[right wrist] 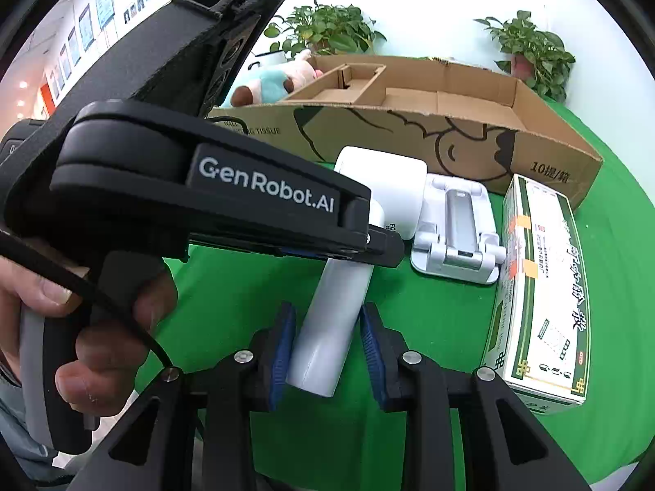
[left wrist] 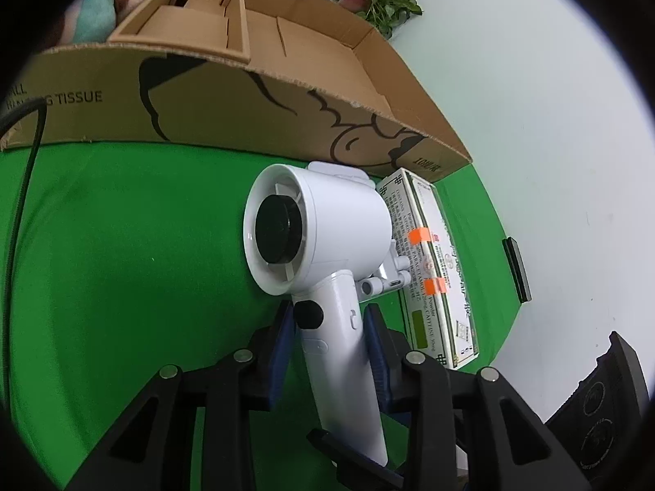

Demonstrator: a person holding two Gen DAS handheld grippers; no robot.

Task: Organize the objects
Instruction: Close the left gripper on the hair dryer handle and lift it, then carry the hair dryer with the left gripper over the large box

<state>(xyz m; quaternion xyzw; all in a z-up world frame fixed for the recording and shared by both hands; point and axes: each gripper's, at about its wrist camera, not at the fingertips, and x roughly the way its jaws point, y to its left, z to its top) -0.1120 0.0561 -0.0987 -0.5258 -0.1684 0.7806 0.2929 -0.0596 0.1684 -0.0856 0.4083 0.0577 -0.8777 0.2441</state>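
A white handheld fan (left wrist: 319, 229) with a black hub lies on the green table. My left gripper (left wrist: 329, 327) is shut on its handle, with blue pads (left wrist: 374, 343) against both sides. In the right wrist view the left gripper (right wrist: 380, 245) clamps the same fan (right wrist: 380, 188) from the left. My right gripper (right wrist: 327, 339) is open, its blue pads (right wrist: 282, 347) on either side of the handle's lower end (right wrist: 327, 327) without squeezing it. A white folding stand (right wrist: 456, 229) lies right of the fan. A green-and-white box (right wrist: 540, 286) with orange tape lies further right.
A large open cardboard box (right wrist: 450, 139) with an inner divider stands behind the objects. A plush toy (right wrist: 270, 82) and potted plants (right wrist: 528, 49) are behind it. A black cable (left wrist: 24, 188) hangs at the left. The green table's edge (left wrist: 497, 221) curves at the right.
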